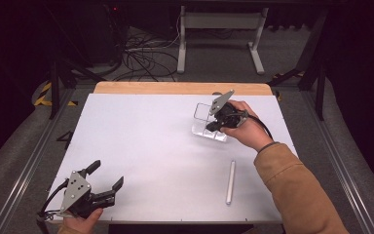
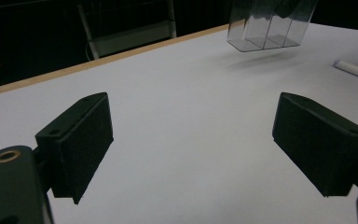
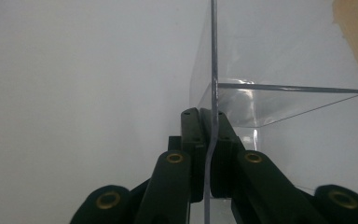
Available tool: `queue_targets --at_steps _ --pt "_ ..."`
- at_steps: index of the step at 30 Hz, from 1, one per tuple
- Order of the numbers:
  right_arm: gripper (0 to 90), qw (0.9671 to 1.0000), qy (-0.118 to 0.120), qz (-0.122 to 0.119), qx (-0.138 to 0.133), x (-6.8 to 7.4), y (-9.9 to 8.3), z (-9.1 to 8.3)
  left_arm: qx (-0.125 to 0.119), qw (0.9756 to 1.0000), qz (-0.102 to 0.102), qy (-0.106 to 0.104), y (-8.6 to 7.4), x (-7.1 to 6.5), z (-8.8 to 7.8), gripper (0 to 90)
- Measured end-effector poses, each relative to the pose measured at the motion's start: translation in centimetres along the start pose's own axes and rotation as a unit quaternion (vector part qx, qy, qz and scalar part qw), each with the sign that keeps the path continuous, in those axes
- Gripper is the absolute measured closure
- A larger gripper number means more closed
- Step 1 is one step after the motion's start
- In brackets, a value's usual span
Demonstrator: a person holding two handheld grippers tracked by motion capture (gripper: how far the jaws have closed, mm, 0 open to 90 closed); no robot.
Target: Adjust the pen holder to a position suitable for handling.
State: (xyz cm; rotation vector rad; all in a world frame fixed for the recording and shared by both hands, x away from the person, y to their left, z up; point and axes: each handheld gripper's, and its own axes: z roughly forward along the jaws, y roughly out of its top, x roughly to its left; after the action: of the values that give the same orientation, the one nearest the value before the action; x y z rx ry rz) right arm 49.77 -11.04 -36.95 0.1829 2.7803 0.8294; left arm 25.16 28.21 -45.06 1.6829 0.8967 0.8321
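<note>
left gripper (image 1: 108, 181): we had it parked at the near left corner of the table (image 1: 141, 146), jaws wide apart, nothing between them.
clear plastic organizer (image 1: 209, 127): right of centre, off the table surface in the left gripper view.
right gripper (image 3: 206, 121): we saw its jaws clamped on one thin wall.
risk: wall flexed in the pinch; could slip or swing.
white tube (image 1: 230, 181): lay near, below the organizer; a drop might hit it.

Looks like a lab or test setup, not anyone's home. The table (image 1: 141, 146) has a plain white top with a wooden edge at the far side and sits between metal rails (image 1: 27, 161) on grey carpet. Behind it, a tangle of black cables (image 1: 143, 58) lies on the floor next to a white metal desk frame (image 1: 219, 34), plus yellow-black hazard tape (image 1: 43, 93). Dark all around.
</note>
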Motion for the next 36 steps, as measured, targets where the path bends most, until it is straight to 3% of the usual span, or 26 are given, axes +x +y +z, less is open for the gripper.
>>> queue_targets --at_steps 12,19,33,36 --pt "87.1 0.9979 0.038 -0.051 -0.010 4.5 4.4 1.1 -0.001 1.0000 -0.003 0.000 0.0 0.1 -0.1 12.9" --pt "87.1 0.9957 0.061 -0.069 0.009 6.2 5.9 2.7 -0.002 1.0000 -0.004 0.000 0.0 0.1 -0.1 13.0" --pt "87.1 0.9940 0.075 -0.073 0.032 7.1 6.8 5.1 -0.002 1.0000 -0.005 -0.001 0.0 0.2 -0.1 13.0" --pt "87.1 0.9947 0.072 -0.063 0.038 7.0 6.7 5.2 -0.001 1.0000 -0.004 -0.003 0.0 0.2 -0.1 13.0"
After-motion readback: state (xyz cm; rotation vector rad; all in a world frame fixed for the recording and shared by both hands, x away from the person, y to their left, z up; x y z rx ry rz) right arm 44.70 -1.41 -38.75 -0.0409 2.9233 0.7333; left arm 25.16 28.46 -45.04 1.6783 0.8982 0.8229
